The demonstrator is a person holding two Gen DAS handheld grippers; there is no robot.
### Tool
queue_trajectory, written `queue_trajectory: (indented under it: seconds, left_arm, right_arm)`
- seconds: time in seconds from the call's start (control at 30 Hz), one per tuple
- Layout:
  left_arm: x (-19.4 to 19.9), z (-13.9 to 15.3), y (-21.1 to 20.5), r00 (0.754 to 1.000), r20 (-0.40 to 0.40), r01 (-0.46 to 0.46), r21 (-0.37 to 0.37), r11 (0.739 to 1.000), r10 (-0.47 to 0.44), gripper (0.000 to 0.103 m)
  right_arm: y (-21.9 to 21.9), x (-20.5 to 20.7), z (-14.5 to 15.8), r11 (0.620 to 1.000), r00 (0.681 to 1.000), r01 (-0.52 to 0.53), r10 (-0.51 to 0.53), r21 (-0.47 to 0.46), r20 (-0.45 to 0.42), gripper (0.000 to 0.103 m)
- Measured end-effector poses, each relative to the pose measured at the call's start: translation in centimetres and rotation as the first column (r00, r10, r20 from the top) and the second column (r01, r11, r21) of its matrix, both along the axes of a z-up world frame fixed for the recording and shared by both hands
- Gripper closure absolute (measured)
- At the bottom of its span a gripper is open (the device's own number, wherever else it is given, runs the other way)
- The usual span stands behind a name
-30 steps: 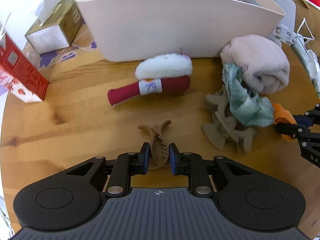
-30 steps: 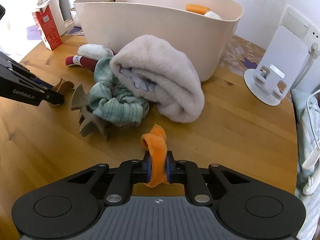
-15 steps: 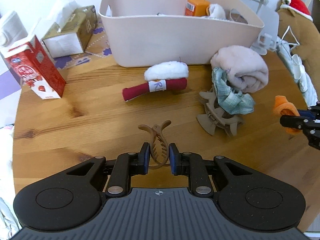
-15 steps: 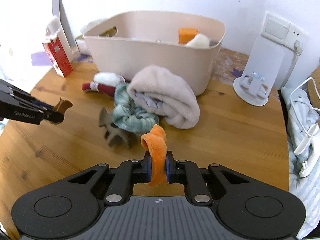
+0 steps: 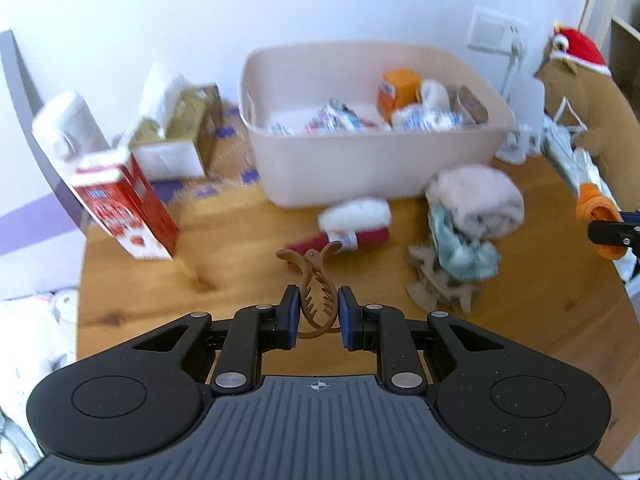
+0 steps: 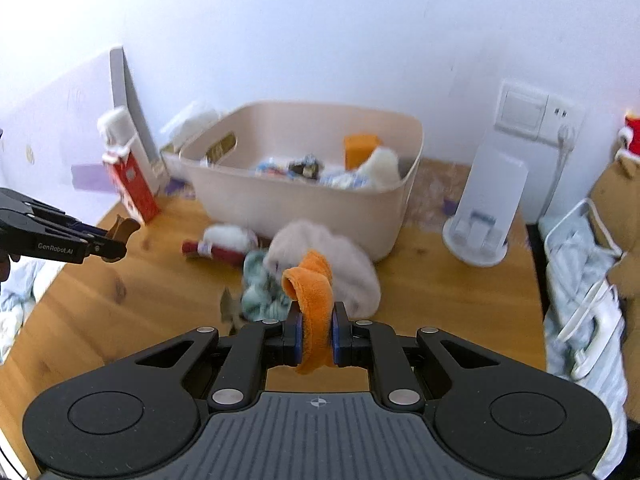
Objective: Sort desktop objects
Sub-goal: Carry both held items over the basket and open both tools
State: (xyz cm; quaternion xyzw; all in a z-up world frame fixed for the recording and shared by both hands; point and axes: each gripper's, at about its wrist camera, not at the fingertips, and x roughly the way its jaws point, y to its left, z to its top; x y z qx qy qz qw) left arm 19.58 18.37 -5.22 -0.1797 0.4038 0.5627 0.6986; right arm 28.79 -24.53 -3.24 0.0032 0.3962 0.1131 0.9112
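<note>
My left gripper (image 5: pixel 319 306) is shut on a brown hair claw clip (image 5: pixel 314 280), held in the air above the wooden table (image 5: pixel 168 288). An orange fleece band (image 6: pixel 314 300) hangs between the pads of my right gripper (image 6: pixel 316 330), which is shut on it. Each gripper shows in the other's view, the left gripper (image 6: pixel 100 246) at the left and the orange band (image 5: pixel 598 208) at the right edge. The beige bin (image 5: pixel 372 160) stands at the back with several small items inside.
In front of the bin lie a red-and-white plush roll (image 5: pixel 352 224), a pinkish folded towel (image 5: pixel 476 196), a green scrunchie (image 5: pixel 460 252) and a large tan claw clip (image 5: pixel 436 288). A red carton (image 5: pixel 124 208) and tissue box (image 5: pixel 180 136) stand left; a white stand (image 6: pixel 486 208) stands right.
Both grippers have risen from the table with the clip and the orange band still held. The bin's inside has come into view and the table things look smaller and farther.
</note>
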Motion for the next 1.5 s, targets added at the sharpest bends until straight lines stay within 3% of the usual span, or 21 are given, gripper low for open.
queue_trajectory:
  seconds: [0.4, 0.8, 1.13, 1.3, 1.5]
  left_arm:
    - [0.5, 4.9, 2.9, 0.999, 0.038, 0.001, 0.112, 0.994, -0.006, 0.083]
    - [3.8, 7.5, 8.2, 0.999, 0.011, 0.04, 0.2, 0.979, -0.043, 0.083]
    - [8.2, 7.6, 12.9, 0.998, 0.005, 0.065, 0.207, 0.976, -0.068, 0.083]
    - [10.1, 6.2, 14.6, 0.997, 0.002, 0.078, 0.232, 0.97, -0.081, 0.083]
    - [11.3, 3.3, 16.6, 0.998, -0.01, 0.06, 0.159, 0.985, -0.059, 0.083]
  right_arm:
    - [-0.2, 2.7, 3.8, 0.999, 0.992, 0.014, -0.017, 0.029, 0.128, 0.09]
    - [-1.4, 8.7, 6.5, 0.999, 0.973, 0.023, -0.031, 0.036, 0.23, 0.09]
    - [-1.8, 14.5, 4.9, 0.998, 0.973, 0.037, -0.05, 0.06, 0.226, 0.09]
    - [-1.7, 16.8, 3.1, 0.993, 0.979, 0.063, -0.081, 0.102, 0.189, 0.09]
    - [-1.6, 18.7, 0.4, 0.987, 0.986, 0.088, -0.105, 0.136, 0.126, 0.09]
